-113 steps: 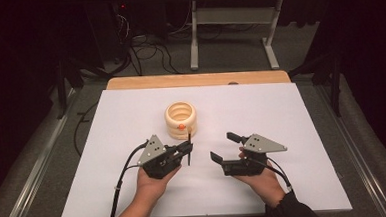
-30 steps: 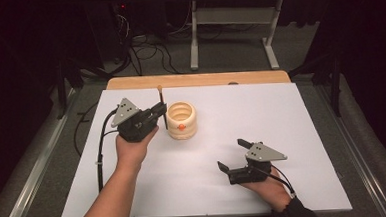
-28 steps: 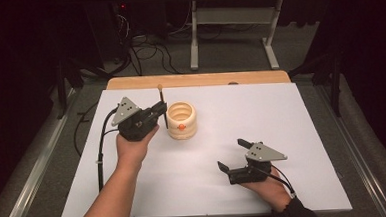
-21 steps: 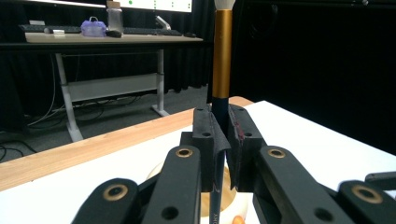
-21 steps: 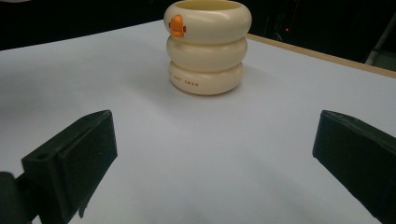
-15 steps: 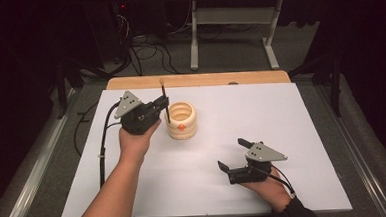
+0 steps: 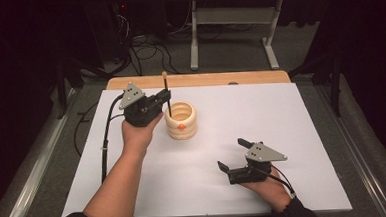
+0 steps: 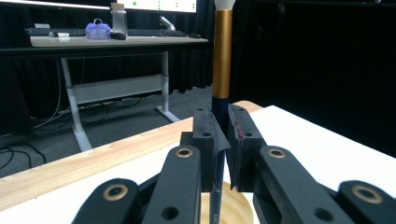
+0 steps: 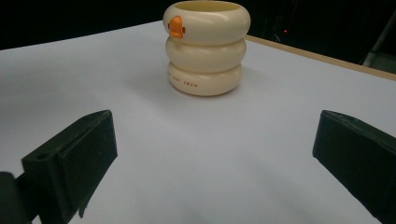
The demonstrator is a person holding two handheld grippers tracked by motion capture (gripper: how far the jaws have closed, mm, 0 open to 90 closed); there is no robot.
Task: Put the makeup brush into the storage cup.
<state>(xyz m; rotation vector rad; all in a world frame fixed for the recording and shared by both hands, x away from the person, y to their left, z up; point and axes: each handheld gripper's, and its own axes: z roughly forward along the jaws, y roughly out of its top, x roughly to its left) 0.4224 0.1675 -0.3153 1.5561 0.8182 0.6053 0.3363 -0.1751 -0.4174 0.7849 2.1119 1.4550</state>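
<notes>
Holding step: the left hand-held gripper [image 7: 166, 96] grips a brush [image 7: 166, 94] upright at the upper left of the high view, its lower end at the mouth of the cream holder [image 7: 180, 120]; I judge the step to be lowering the brush into that holder.

Left hand-held gripper state: clenched on the brush's dark handle; in the left gripper view the two pads [image 8: 209, 135] press on the handle from either side, below the gold ferrule, and the pale bristle tuft points up at the top edge of that frame.

Brush position: near vertical, bristles up; the pale rim of the holder lies right under the jaws at the bottom middle of the left gripper view, so the handle's tip seems at or just inside the mouth. How deep it sits I cannot tell.

Holder position: left of centre on the white tabletop [image 7: 291, 118], just right of the left gripper; three stacked rings with a small orange mark on its near side, standing upright.

Right hand-held gripper [image 7: 231, 154] state: released, jaws wide apart, grasping nothing, resting low on the tabletop at the lower right of the high view, well apart from the holder, which it faces.

Next move, as a judgement: keep the brush upright and centred over the opening, lower it until the handle bears on the bottom, then release the jaws without tipping the holder.

Count: one brush, one holder, two hand-held grippers, one tabletop.
</notes>
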